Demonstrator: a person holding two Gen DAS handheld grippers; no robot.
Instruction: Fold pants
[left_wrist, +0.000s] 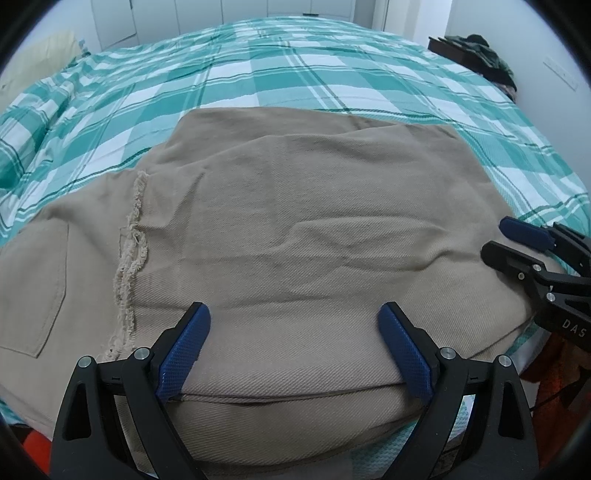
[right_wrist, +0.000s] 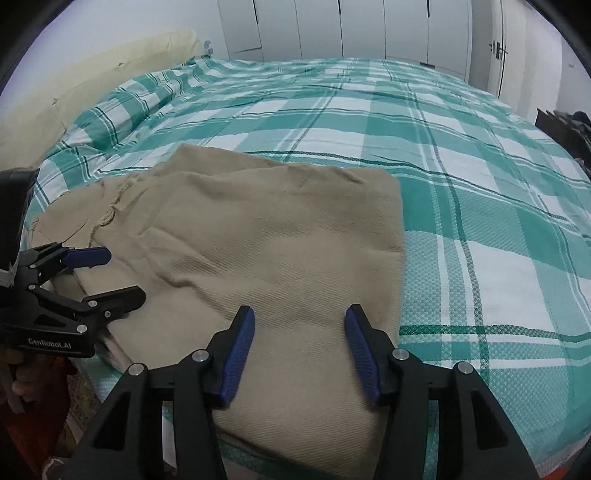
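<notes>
Beige pants (left_wrist: 295, 229) lie folded in layers on the near part of the bed, with a frayed hem (left_wrist: 129, 251) and a back pocket (left_wrist: 33, 288) showing at the left. My left gripper (left_wrist: 293, 314) hovers open and wide over the near fold edge, with nothing between its pads. The right gripper (right_wrist: 300, 313) is open too, low over the right part of the pants (right_wrist: 277, 229), cloth under it but not pinched. Each gripper shows in the other's view: right gripper (left_wrist: 496, 238) at the pants' right edge, left gripper (right_wrist: 123, 275) at their left.
A green and white plaid sheet (right_wrist: 461, 184) covers the bed. A cream pillow (right_wrist: 110, 66) and a plaid pillow (right_wrist: 122, 110) lie at the far left. White cupboard doors (right_wrist: 369, 26) stand behind. Dark clothes (left_wrist: 487, 55) are piled at the far right. An orange cloth (left_wrist: 561, 369) hangs below the bed's edge.
</notes>
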